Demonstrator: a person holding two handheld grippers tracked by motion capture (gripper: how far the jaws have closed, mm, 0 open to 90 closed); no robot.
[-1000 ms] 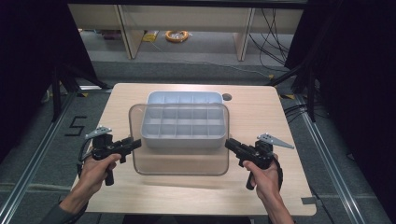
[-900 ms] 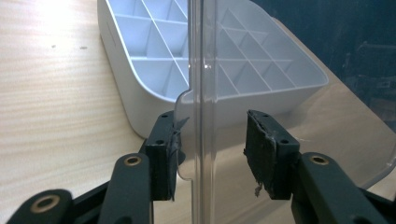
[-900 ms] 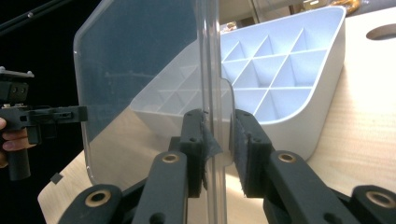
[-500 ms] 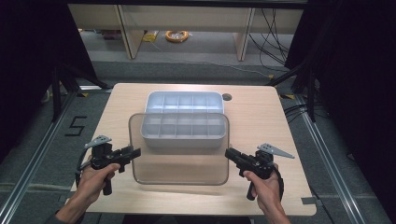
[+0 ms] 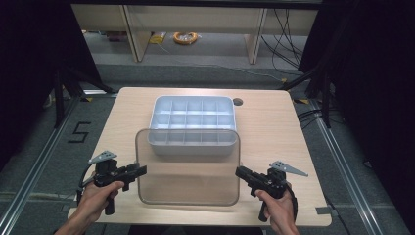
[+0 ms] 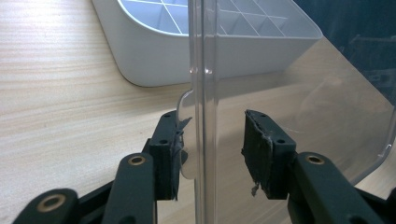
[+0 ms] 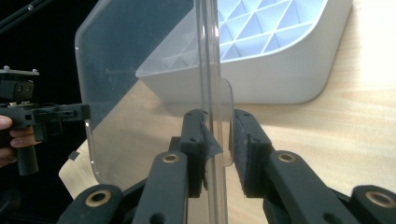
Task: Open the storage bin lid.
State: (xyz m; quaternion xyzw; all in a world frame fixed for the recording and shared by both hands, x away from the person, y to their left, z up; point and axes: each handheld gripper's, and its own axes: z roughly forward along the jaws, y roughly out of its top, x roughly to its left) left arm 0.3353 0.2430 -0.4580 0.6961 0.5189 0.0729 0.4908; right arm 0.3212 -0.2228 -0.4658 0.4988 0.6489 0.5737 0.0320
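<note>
Left gripper (image 6: 212,158) jaws parted around clear lid (image 5: 188,169) edge, one pad touching tab. Right gripper (image 7: 219,149) nearly closed on opposite tab. Lid held above table (image 5: 274,122), overlapping tray (image 5: 192,142) near wall. Risk: uneven grip, lid tilts, slips.

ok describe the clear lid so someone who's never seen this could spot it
On the wooden table, find the white divided tray. In front of it is the clear lid, held between the left gripper and right gripper: see-through, not white.

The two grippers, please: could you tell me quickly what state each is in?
Left gripper: open, jaws either side of the clear lid's edge.
Right gripper: shut on the clear lid's tab.
</note>
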